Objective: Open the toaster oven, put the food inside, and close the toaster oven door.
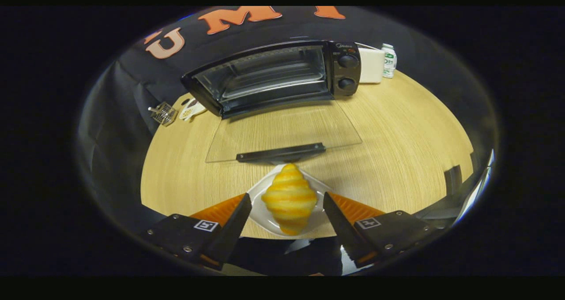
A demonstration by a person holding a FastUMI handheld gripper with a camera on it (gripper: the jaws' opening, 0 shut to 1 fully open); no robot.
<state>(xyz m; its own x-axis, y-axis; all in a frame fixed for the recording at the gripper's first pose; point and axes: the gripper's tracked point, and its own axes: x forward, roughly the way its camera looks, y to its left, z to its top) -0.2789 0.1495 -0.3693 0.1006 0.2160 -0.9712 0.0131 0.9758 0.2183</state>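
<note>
The tool (287, 211) is spread wide, one finger on each side of the croissant (289, 198), neither one clearly touching it. The croissant lies on a small white plate (260, 216) at the near edge of the bench (397, 150), between the fingers. Just beyond it the toaster oven (273, 77) stands open, its glass door (282, 134) folded down flat toward the plate, the door handle (280, 153) almost at the croissant's far tip.

The likely trouble is in the pinch. If the fingers close off-centre, the rounded croissant may roll or squirt out, and the plate, sitting near the bench edge, could be nudged off. A hard squeeze would probably crush it. Lifting too low risks striking the handle or dragging the food over the glass.

Room is fair. The way into the oven runs straight ahead over the door, but the opening is shallow, so the carry should go high, then level. To the right the bench lies open; a white box (370, 65) and a bottle (389, 60) stand beside the oven, and small items (176, 111) lie at its left.
</note>
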